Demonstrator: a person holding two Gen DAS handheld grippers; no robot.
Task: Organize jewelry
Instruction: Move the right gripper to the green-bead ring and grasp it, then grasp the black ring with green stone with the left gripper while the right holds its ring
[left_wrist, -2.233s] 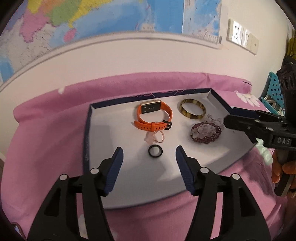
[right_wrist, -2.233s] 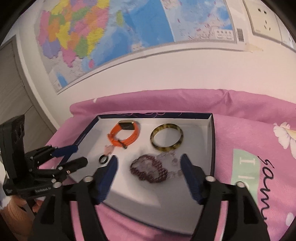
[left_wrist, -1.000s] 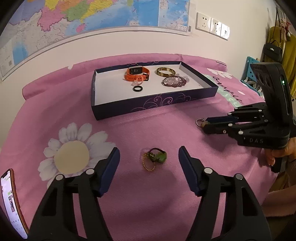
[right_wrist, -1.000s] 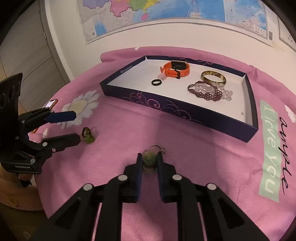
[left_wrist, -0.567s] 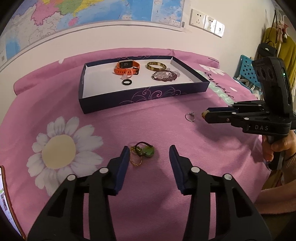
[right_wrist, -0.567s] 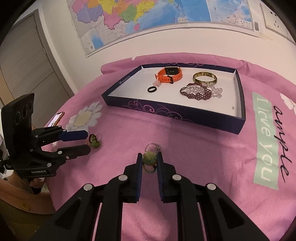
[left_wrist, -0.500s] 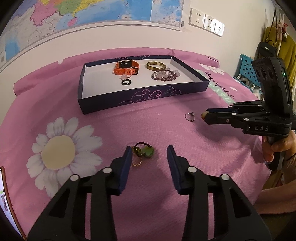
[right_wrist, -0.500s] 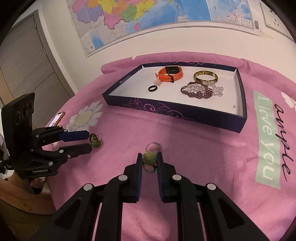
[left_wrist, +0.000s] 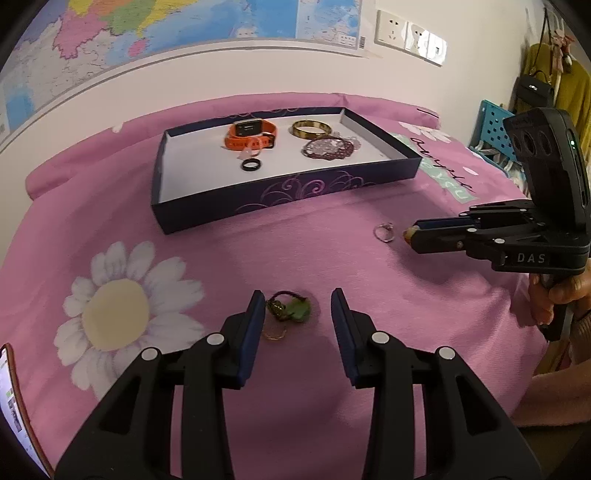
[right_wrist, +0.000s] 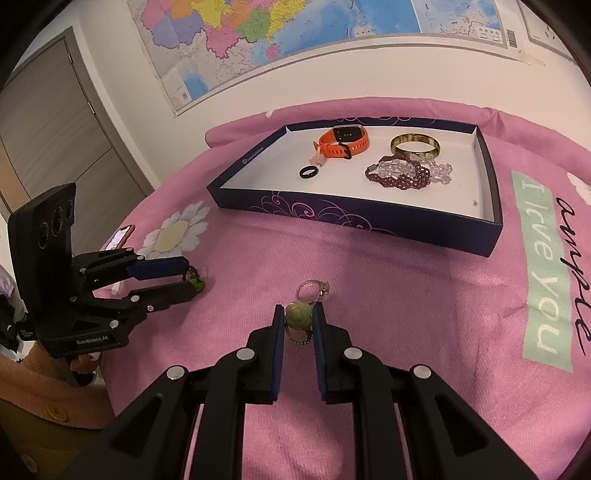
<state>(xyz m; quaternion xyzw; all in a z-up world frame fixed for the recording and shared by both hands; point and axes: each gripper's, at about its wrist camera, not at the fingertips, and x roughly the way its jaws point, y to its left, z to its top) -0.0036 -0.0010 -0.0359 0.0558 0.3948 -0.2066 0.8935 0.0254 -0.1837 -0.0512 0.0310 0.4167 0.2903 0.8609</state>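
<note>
- Looking down the right gripper (right_wrist: 299, 321), we see its blue pads clamped on a round green bead charm (right_wrist: 298, 316) with a small dark loop hanging beneath it, above the pink cloth (right_wrist: 406, 314).
- We find a thin silver ring (right_wrist: 312, 288) lying on the cloth just beyond the bead.
- We see the left gripper (left_wrist: 298, 314) standing partly open around a green pendant with a gold chain (left_wrist: 290, 312); its left pad touches it, its right pad stands clear.
- We note the navy tray (left_wrist: 288, 195) holds an orange watch (left_wrist: 251, 134), a bangle (left_wrist: 311, 128), a black ring (left_wrist: 251, 165) and beaded bracelets (left_wrist: 328, 147).
</note>
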